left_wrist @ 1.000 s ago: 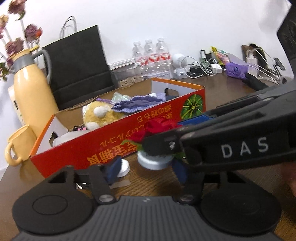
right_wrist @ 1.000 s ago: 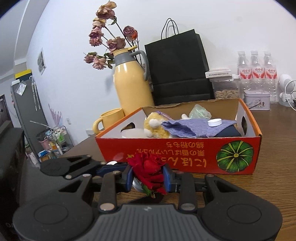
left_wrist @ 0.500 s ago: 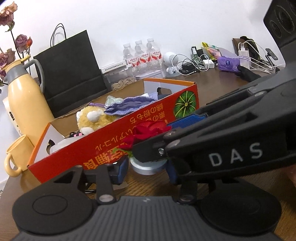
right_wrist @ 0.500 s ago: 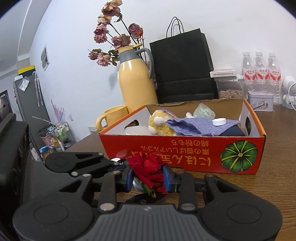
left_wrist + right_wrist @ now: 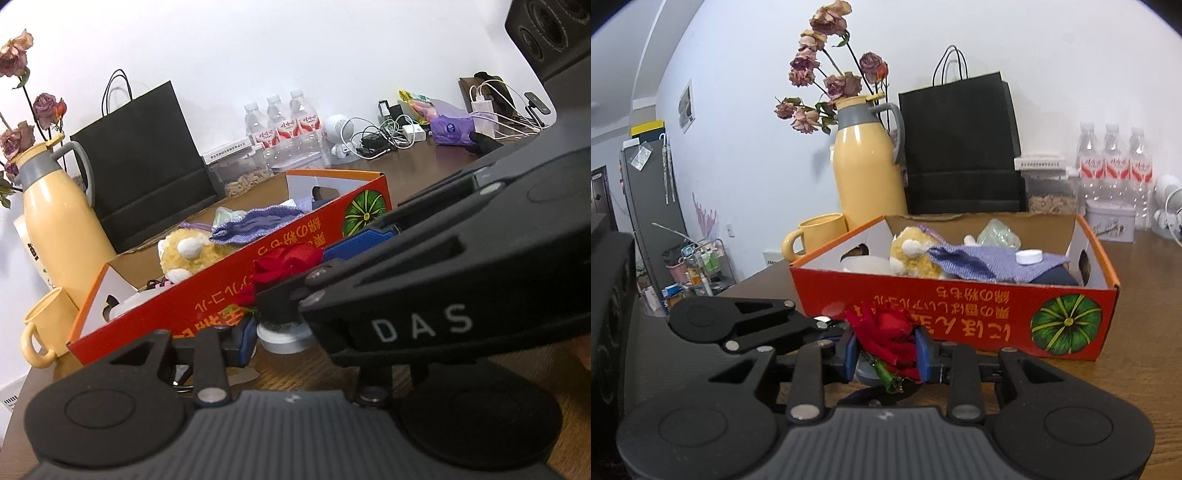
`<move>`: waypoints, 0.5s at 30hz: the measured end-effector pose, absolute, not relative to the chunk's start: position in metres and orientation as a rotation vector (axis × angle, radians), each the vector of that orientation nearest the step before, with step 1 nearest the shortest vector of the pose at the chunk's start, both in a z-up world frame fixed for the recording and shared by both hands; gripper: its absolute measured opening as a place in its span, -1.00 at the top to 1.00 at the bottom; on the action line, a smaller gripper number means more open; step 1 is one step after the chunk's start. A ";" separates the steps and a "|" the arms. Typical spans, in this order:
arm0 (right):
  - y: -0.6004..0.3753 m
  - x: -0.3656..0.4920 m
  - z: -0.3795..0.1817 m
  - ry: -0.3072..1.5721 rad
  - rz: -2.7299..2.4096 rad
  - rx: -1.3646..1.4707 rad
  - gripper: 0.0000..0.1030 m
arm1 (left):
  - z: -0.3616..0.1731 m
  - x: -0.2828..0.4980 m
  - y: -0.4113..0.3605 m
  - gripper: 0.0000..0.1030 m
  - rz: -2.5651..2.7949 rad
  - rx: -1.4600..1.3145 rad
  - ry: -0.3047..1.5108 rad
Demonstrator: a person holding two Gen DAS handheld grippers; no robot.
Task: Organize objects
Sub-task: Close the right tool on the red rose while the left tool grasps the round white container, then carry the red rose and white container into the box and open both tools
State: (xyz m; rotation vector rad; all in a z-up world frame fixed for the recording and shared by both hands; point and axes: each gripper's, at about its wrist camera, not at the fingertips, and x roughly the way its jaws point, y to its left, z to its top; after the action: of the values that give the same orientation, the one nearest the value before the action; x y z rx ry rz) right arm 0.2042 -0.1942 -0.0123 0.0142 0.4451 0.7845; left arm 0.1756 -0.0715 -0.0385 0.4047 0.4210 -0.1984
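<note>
Holding the red fabric rose (image 5: 892,339) pinched between the blue pads of my right gripper (image 5: 886,349), I have it low over the brown wooden table (image 5: 1137,354), just in front of the long side of the orange cardboard box printed with a green pumpkin (image 5: 1067,325). Under the bloom sits a small round white-and-grey tin (image 5: 286,334), and my left gripper (image 5: 280,332) has just been closing in around it; its far finger is hidden behind my right tool, so I cannot tell whether its pads press on the tin yet. To do this well, I judge I should steady the tin with the left and lift the rose straight up, clearing the box's front wall before carrying it over. Inside the box a yellow plush toy (image 5: 912,254), a lilac knitted cloth (image 5: 990,264) with a white cap (image 5: 1028,256) on it and a pale green wrapped item (image 5: 1001,232) leave little bare space. A yellow thermos jug with dried flowers (image 5: 868,166), a yellow mug (image 5: 816,236) and a black paper bag (image 5: 960,144) stand behind the box, well clear. My two tools overlap closely, which I judge the real obstacle.
</note>
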 end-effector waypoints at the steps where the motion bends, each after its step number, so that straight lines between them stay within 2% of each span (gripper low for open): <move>1: -0.194 0.204 -0.012 0.440 0.773 0.008 0.43 | -0.038 0.175 -0.071 0.23 -0.191 0.402 0.417; 15: -0.210 0.209 -0.007 0.377 0.647 0.038 0.45 | -0.023 0.167 -0.051 0.23 -0.123 0.300 0.363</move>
State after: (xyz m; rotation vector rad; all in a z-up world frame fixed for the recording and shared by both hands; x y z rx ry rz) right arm 0.2093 -0.2105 -0.0068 0.0377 0.3774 0.6465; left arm 0.1673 -0.0512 -0.0234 0.2998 0.3631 -0.1231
